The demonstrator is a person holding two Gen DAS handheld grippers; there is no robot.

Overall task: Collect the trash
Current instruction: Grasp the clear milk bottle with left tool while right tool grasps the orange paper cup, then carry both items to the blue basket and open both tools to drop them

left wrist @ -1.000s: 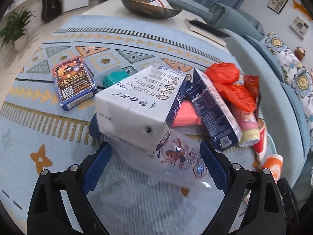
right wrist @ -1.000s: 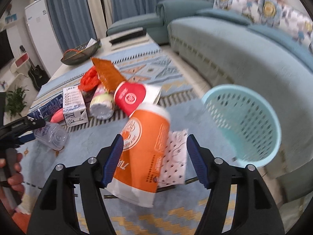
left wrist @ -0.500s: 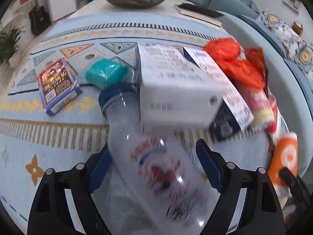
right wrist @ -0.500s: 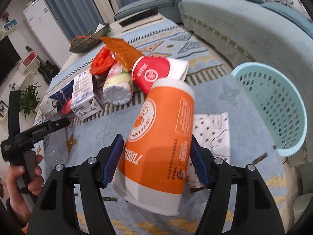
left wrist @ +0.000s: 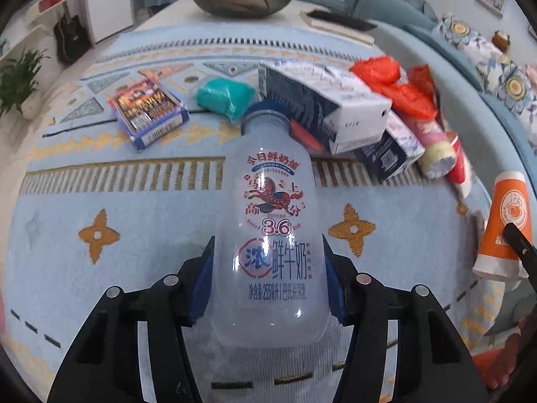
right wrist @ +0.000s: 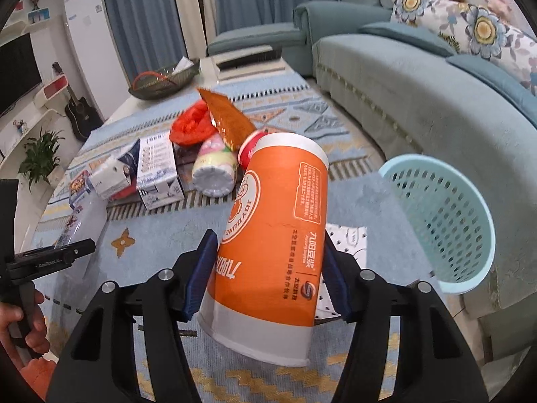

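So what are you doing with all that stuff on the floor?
Picking up trash from the rug. The left gripper holds a clear milk bottle, and the right gripper holds an orange paper cup. The blue basket waits to the right, and cartons and wrappers are not yet collected.

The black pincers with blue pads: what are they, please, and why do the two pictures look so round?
They are hand-held grippers, one per hand, each with a wide-angle camera looking along its fingers. The left gripper holds a clear milk bottle. The right gripper holds an orange paper cup. On the patterned rug lie cartons, red wrappers and other litter. A pale blue basket waits beside the sofa.
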